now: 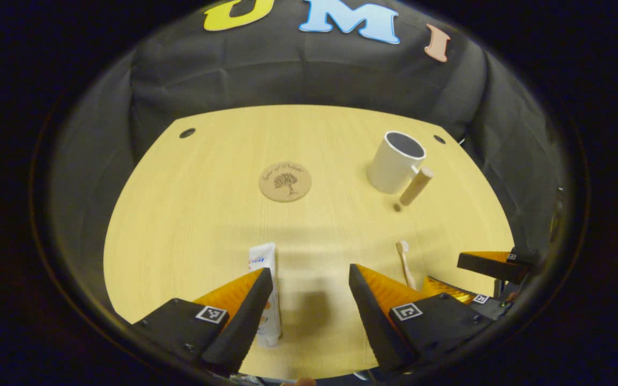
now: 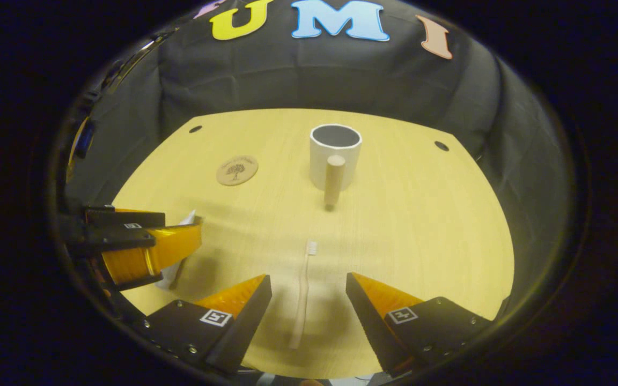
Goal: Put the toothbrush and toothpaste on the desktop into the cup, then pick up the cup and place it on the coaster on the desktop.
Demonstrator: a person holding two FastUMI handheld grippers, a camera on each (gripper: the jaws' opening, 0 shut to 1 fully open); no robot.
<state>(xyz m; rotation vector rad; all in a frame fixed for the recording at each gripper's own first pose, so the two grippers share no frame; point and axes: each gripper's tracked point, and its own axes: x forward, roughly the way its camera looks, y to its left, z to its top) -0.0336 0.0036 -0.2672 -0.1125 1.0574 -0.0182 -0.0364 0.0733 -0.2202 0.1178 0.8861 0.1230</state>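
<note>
The table (image 1: 191, 214) is pale wood with a rounded far edge and a dark hole near each far corner.

The left tool (image 1: 309, 279) hangs low over the near edge with its jaws spread wide and nothing between them. Its left finger overlaps the toothpaste in the left gripper view; whether it touches the tube cannot be told. The right gripper view shows this tool (image 2: 180, 241) at the table's left edge, over the tube.

The right tool (image 2: 309, 284) is also wide open and holds nothing. It sits above the near edge with the toothbrush lying on the table in the gap between its fingers, apart from both. In the left gripper view it (image 1: 467, 273) appears near the right edge.

The cup (image 2: 335, 155) is white, upright and empty, standing toward the far right of the table, its wooden handle (image 2: 333, 181) pointing at the near edge.

The toothpaste (image 1: 265, 279) lies flat near the near-left edge, cap toward the near edge.

The round cork coaster (image 1: 285, 182) lies bare, left of the cup and well apart from it.

The toothbrush (image 2: 302, 292) lies flat, bristles toward the cup.
</note>
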